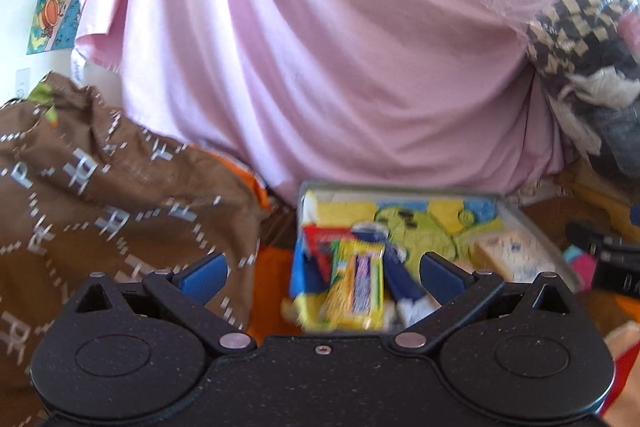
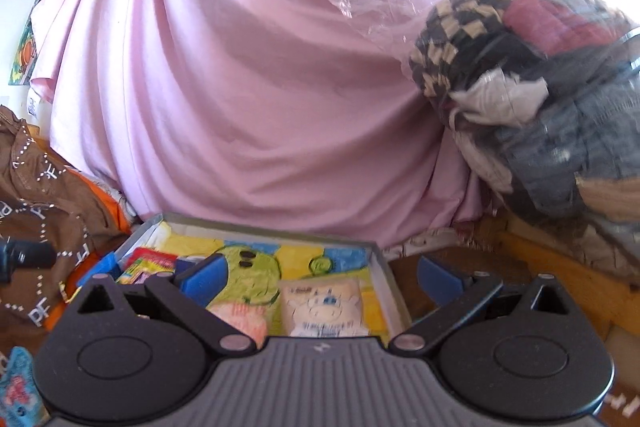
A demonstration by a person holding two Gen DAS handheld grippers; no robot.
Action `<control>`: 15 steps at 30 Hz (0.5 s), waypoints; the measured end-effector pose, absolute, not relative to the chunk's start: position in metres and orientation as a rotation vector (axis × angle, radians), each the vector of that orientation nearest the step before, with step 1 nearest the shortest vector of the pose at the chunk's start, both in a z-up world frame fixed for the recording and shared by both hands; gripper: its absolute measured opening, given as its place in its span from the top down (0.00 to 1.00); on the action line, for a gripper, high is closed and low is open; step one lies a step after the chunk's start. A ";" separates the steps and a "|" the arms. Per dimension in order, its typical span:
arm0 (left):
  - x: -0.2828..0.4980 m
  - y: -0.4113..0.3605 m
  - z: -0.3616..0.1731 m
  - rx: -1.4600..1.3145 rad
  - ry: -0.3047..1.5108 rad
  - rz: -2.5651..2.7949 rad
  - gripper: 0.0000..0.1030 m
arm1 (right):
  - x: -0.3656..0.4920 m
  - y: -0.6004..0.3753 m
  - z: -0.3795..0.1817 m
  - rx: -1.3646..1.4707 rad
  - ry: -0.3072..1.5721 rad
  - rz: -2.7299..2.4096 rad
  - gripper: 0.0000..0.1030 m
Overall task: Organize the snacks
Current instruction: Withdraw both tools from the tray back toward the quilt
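A shallow grey-rimmed box [image 1: 400,187] [image 2: 376,255] lined with a yellow and green cartoon picture lies ahead. At its left end is a blurred pile of snack packets: a yellow one with a purple label [image 1: 358,291], a red one [image 1: 324,235] [image 2: 154,261] and dark blue ones [image 1: 400,279]. A cream packet with a cartoon cow [image 2: 324,307] [image 1: 504,251] and a pink packet [image 2: 240,315] lie at the right end. My left gripper [image 1: 322,277] hangs open over the pile, holding nothing. My right gripper [image 2: 320,279] stands open above the cow packet.
A pink cloth [image 1: 320,47] drapes behind the box. A brown patterned bag [image 1: 100,195] lies to the left on an orange surface [image 1: 272,267]. A clear plastic bag of clothes [image 2: 540,87] bulges at the right. A light blue packet [image 2: 16,383] lies at the lower left.
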State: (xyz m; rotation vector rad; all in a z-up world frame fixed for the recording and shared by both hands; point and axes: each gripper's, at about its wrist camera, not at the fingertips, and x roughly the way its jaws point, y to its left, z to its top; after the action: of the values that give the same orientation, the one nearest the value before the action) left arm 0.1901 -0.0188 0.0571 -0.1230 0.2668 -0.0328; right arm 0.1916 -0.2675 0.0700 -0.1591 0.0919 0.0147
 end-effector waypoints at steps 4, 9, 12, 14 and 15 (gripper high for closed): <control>0.176 -0.014 0.041 -0.104 0.324 -0.032 0.01 | 0.179 -0.268 0.059 -0.125 0.130 0.017 0.00; 0.165 -0.013 0.018 -0.061 0.415 -0.049 0.01 | 0.163 -0.266 0.046 -0.120 0.179 0.048 0.00; 0.159 -0.014 0.007 -0.035 0.471 -0.059 0.01 | 0.152 -0.264 0.038 -0.142 0.202 0.072 0.00; 0.156 -0.013 0.002 -0.027 0.498 -0.065 0.01 | 0.145 -0.264 0.032 -0.142 0.217 0.081 0.00; 0.154 -0.013 0.000 -0.026 0.506 -0.067 0.01 | 0.142 -0.264 0.030 -0.138 0.228 0.085 0.00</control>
State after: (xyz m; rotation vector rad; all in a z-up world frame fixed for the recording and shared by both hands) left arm 0.1542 -0.0134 -0.0001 -0.0256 0.5056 -0.0667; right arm 0.1421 -0.2641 0.0296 -0.1384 0.2275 0.0853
